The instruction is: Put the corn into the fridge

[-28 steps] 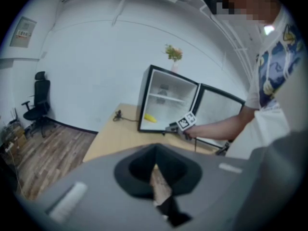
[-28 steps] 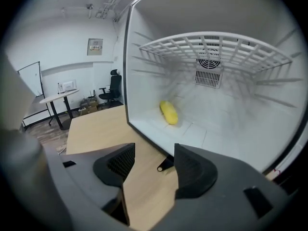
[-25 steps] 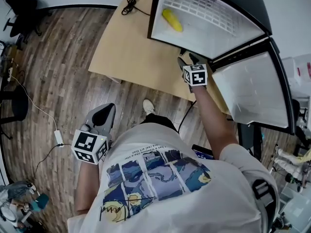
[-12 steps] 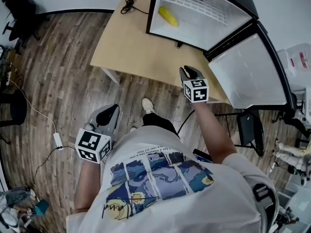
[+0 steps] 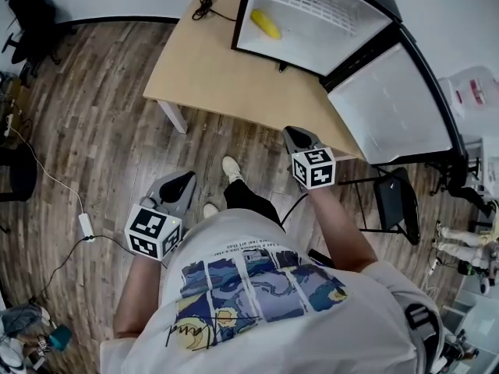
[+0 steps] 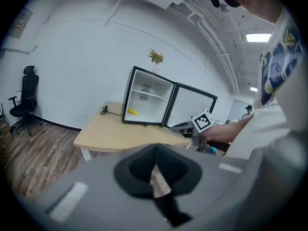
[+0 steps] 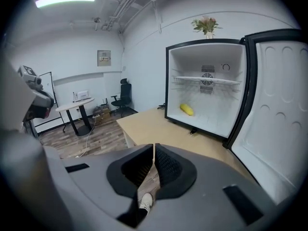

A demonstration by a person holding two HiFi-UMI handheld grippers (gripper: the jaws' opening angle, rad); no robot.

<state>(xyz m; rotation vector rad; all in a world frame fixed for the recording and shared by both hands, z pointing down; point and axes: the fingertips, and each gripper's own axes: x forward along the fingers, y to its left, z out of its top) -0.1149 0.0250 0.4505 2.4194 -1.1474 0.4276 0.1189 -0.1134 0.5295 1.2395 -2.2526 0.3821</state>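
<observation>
Wooden table on plank floor; black cable coiled at table's far edge; office chair near wall.

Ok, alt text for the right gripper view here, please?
An open mini fridge stands on a light wooden table, a yellow corn cob lying on its floor and its door swung wide to the right. In the foreground the right gripper is empty, its jaws just closed together.
</observation>
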